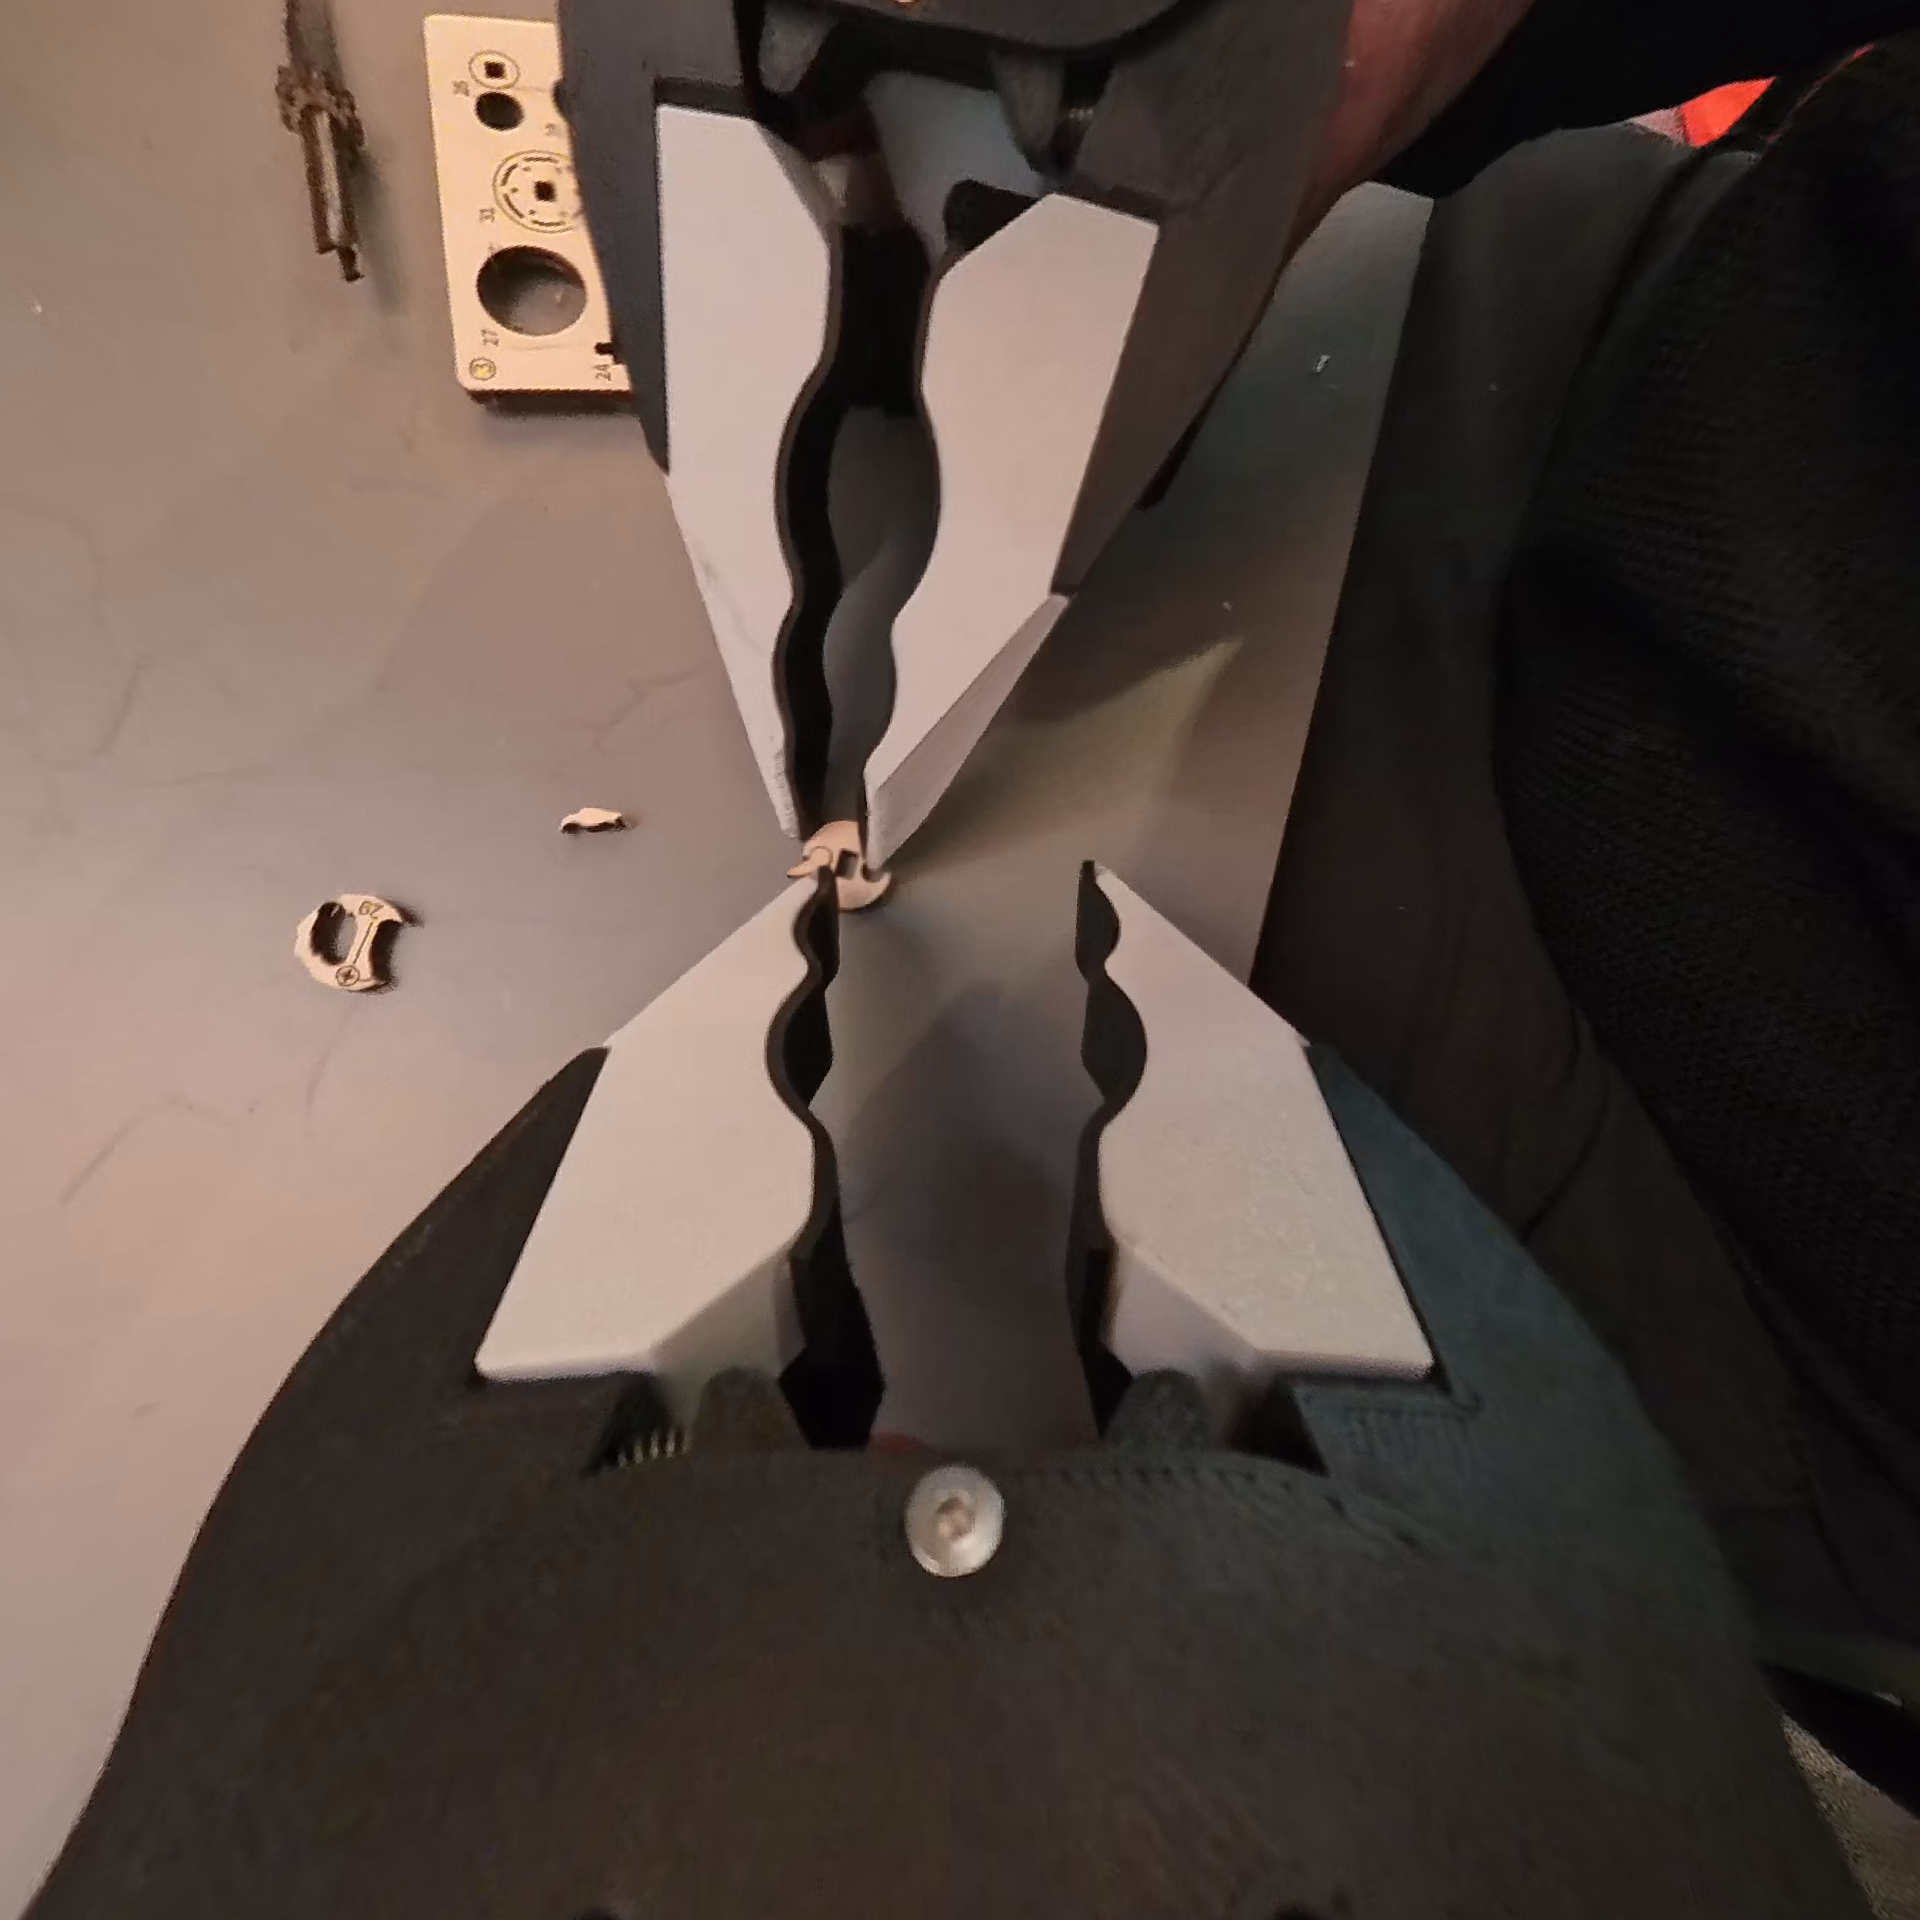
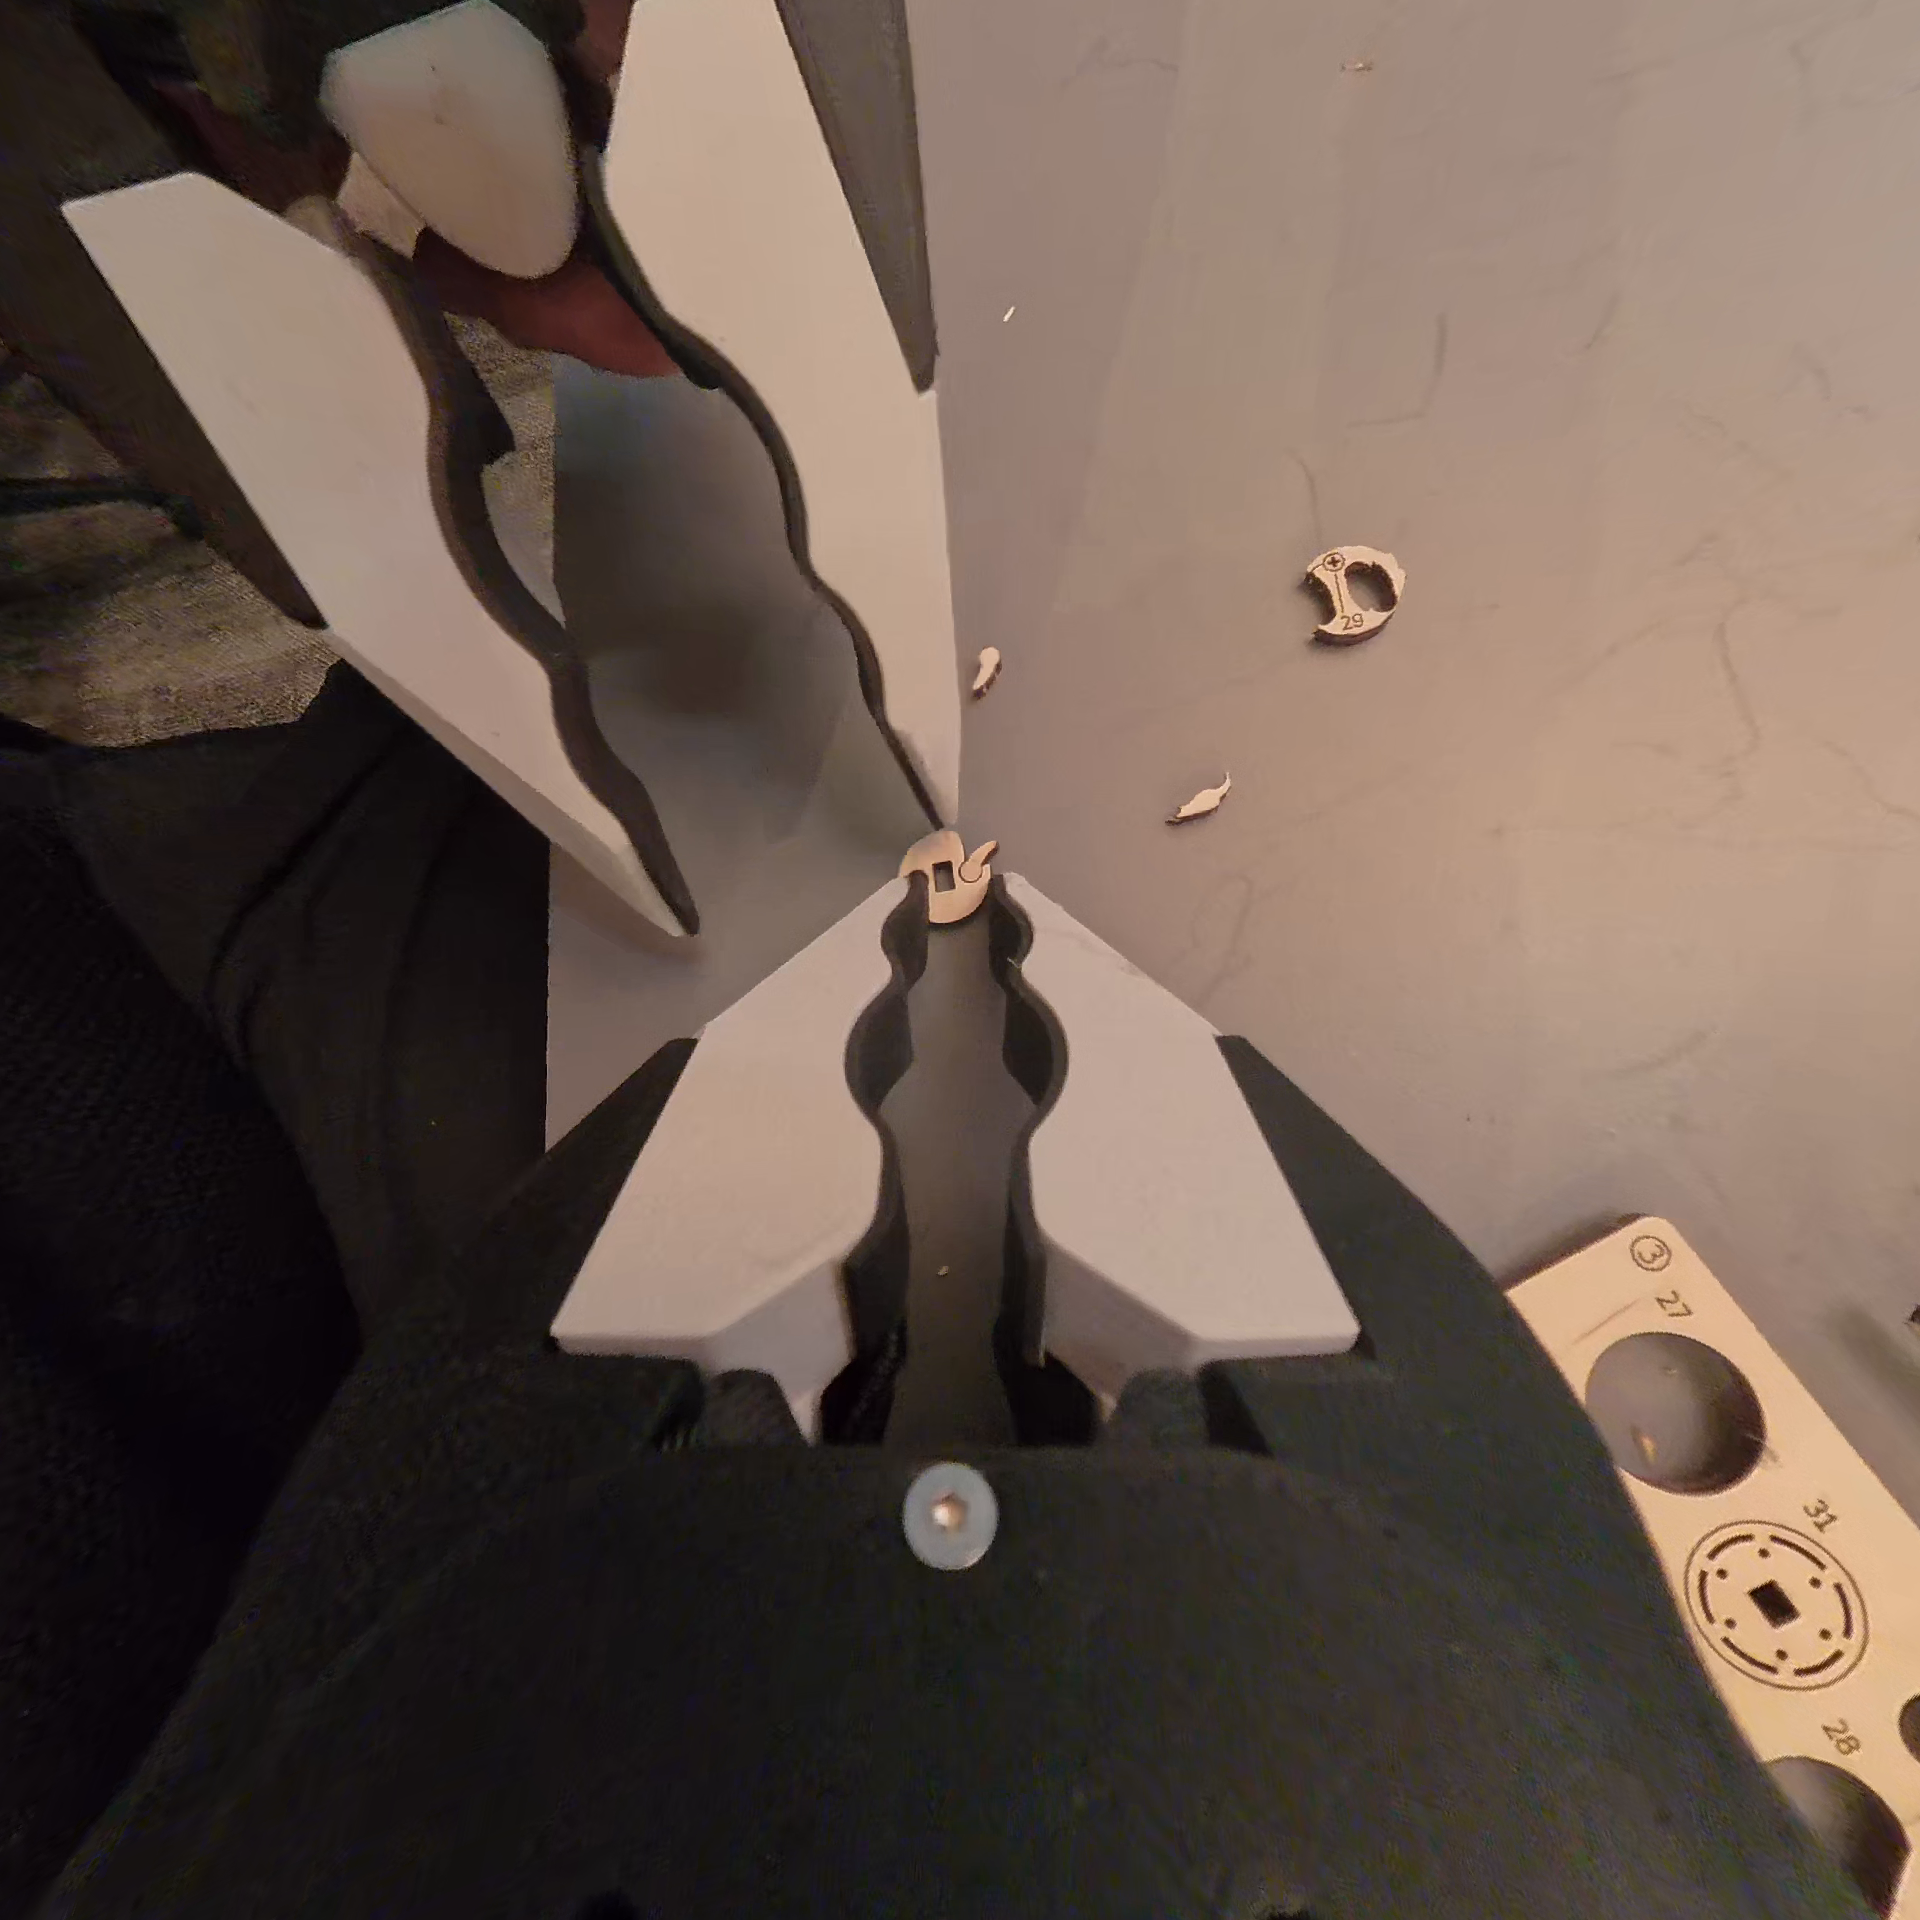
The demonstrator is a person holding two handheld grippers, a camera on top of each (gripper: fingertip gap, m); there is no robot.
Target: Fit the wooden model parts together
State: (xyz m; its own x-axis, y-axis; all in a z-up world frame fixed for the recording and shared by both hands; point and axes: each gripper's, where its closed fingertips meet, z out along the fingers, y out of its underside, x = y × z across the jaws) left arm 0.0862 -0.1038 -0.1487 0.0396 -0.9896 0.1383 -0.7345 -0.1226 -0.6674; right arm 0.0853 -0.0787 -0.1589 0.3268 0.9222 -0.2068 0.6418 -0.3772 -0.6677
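A small round wooden part (image 2: 951,881) with a square hole and a hook-shaped tab is pinched at the tips of my right gripper (image 2: 956,891), just above the grey table. In the left wrist view the right gripper (image 1: 836,826) comes in from the top with the part (image 1: 850,878) at its tips. My left gripper (image 1: 954,878) is open and empty; one fingertip (image 1: 821,894) touches the part's edge. In the right wrist view the left gripper (image 2: 805,873) reaches in from the upper left, jaws wide apart.
A ring-shaped wooden piece (image 1: 348,940) (image 2: 1351,592) and small wooden slivers (image 1: 594,821) (image 2: 1200,800) lie on the table. A punched wooden sheet (image 1: 530,208) (image 2: 1714,1507) lies at the far side. A dark rod (image 1: 322,156) lies beside it. A person's dark clothing (image 1: 1662,831) borders the table edge. My left and right fingertips are right by each other.
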